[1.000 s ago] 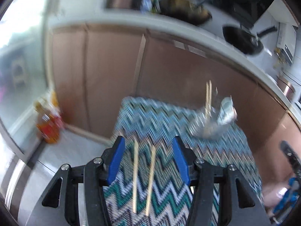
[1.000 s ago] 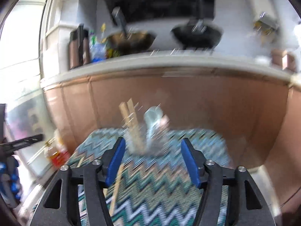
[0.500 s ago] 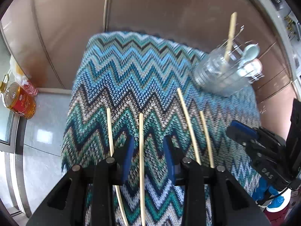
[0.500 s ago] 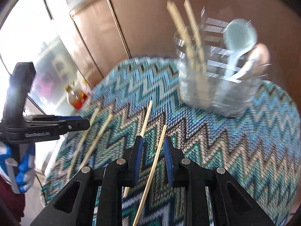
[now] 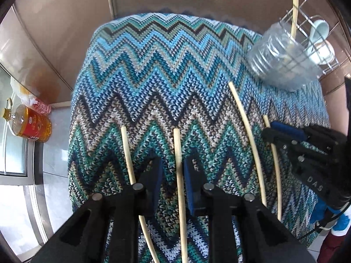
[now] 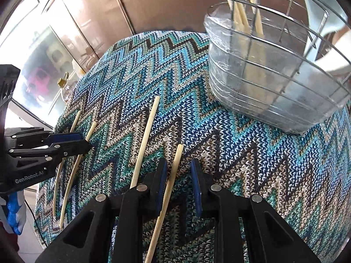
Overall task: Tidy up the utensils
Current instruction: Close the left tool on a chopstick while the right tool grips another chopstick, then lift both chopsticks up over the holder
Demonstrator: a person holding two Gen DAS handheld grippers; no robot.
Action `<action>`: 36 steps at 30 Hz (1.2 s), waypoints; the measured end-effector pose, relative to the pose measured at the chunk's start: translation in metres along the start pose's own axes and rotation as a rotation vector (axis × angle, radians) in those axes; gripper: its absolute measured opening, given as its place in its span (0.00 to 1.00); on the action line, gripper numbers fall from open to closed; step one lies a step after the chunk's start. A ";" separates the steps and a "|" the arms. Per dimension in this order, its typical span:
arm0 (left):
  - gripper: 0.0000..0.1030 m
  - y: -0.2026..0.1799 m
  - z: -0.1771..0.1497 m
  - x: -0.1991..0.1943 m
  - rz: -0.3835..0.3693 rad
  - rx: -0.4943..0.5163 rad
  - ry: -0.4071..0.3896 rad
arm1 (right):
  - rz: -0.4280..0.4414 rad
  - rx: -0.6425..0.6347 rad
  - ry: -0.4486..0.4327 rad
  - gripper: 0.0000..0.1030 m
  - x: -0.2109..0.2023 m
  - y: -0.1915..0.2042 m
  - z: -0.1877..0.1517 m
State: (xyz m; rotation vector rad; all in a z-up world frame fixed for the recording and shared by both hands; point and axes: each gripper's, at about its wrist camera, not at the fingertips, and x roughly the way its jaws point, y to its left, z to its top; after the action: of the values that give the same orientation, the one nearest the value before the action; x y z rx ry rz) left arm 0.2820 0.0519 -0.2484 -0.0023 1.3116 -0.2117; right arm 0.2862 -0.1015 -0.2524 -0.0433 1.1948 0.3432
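A knitted zigzag cloth point(image 5: 166, 70) in bands of turquoise, dark blue, teal, beige and near-black is seen covering the surface. Four pale cream wooden chopsticks point(image 5: 178, 175) are laid on it, and more of the same pale colour are held in a clear ribbed plastic holder point(image 6: 258, 83) framed by a silvery wire rack point(image 6: 302, 43). A light mint-blue spoon point(image 5: 318, 30) is seen there beside something white, possibly a second spoon. Both grippers are black, with blue pads on the jaws. Copper-brown glossy cabinet doors point(image 5: 65, 22) are shown behind. An amber oil bottle point(image 5: 30, 125) with a red label is seen on the grey floor.
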 end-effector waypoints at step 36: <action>0.04 -0.008 -0.052 -0.095 -0.069 -0.087 -0.238 | 0.177 0.038 -0.345 0.05 -0.126 0.005 -0.066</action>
State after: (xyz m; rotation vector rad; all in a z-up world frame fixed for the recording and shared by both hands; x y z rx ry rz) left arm 0.2079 0.0646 -0.1703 -0.1422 1.0835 -0.2064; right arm 0.1843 -0.1410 -0.1609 0.1510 0.8638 0.4629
